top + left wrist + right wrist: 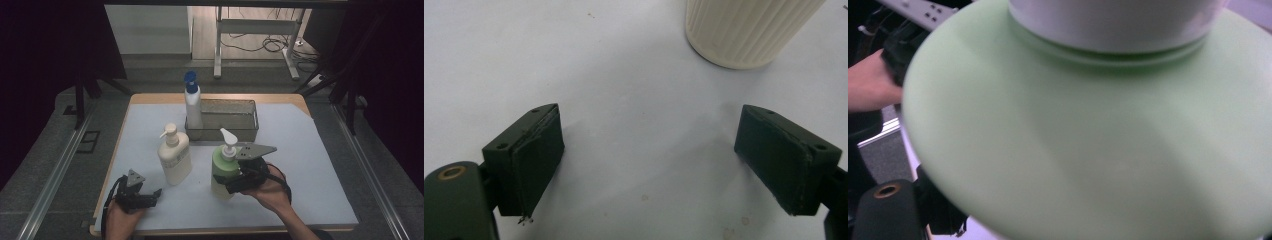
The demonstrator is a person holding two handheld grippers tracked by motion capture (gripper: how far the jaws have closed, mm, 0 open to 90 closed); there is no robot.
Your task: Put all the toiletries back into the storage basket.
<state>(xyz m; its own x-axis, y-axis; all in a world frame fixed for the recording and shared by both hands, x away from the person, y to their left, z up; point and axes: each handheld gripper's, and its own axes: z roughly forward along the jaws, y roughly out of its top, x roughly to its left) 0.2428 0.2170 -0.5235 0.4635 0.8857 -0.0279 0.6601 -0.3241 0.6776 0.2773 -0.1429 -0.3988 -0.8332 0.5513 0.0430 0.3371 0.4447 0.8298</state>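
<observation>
A light green pump bottle (222,170) with a white pump stands upright at the front middle of the table. My right gripper (232,182) is shut on its lower body from the right. Up close, the green shoulder (1088,140) hides that gripper's jaws. A cream pump bottle (175,157) stands just left of it, and its ribbed base (744,30) lies ahead of my left gripper. The left gripper (150,196) rests low at the front left, open (649,150), with nothing but white sheet between its jaws.
A white bottle with a blue pump (193,107) stands in the left end of a metal mesh basket (250,102) at the back middle. A white sheet (310,165) covers the table. Dark curtains flank both sides, and a frame with cables stands beyond.
</observation>
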